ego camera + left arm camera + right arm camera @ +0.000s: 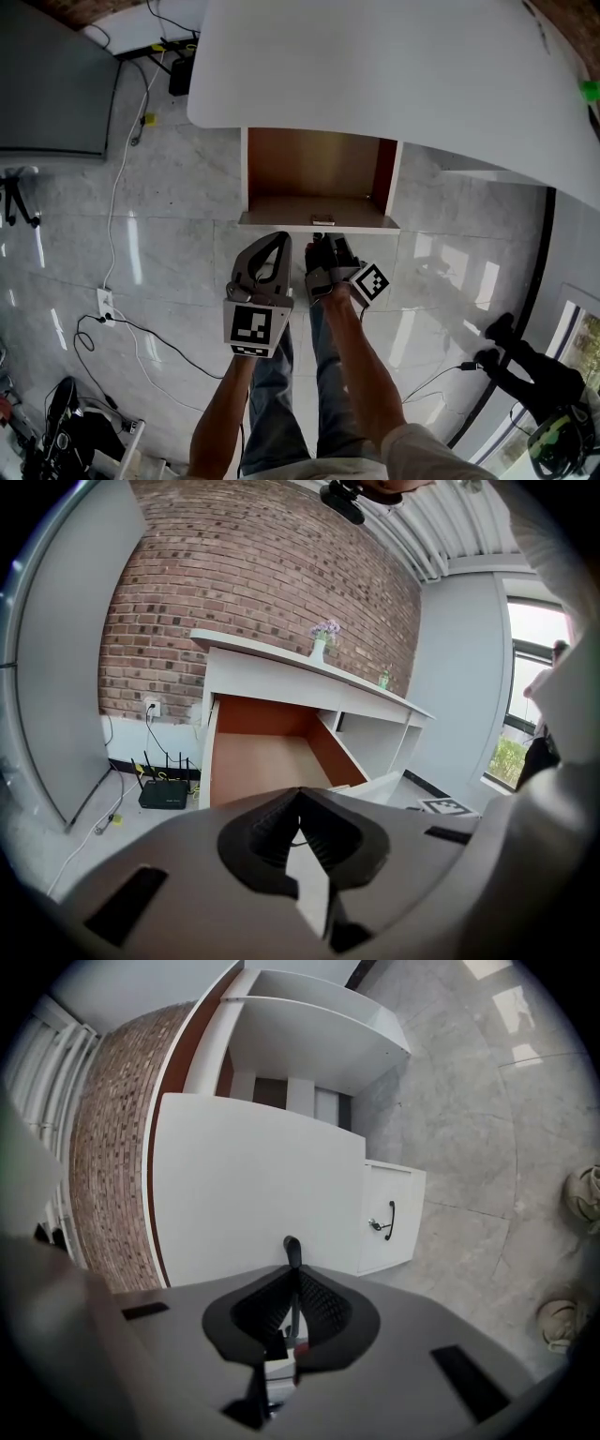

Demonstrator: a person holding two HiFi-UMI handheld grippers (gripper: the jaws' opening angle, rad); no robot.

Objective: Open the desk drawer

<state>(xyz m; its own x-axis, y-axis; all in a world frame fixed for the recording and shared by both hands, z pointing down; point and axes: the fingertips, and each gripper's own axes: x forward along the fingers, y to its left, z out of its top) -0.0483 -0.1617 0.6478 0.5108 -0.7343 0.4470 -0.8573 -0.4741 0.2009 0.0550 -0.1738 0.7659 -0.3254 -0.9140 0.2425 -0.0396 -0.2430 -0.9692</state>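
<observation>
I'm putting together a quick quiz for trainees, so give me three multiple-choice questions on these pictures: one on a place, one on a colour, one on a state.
1. Where does the flower vase stand?
A. on the floor
B. on top of the desk
C. on a chair

2. What colour is the inside of the drawer?
A. reddish brown
B. green
C. blue

3. What is the right gripper doing?
A. hanging open in the air
B. holding a cable
C. shut on the drawer handle

Answers: B, the vase sits on the desk's top ledge; A, the pulled-out drawer shows brown walls and floor; C, the dark handle stands between its closed jaws.
</observation>
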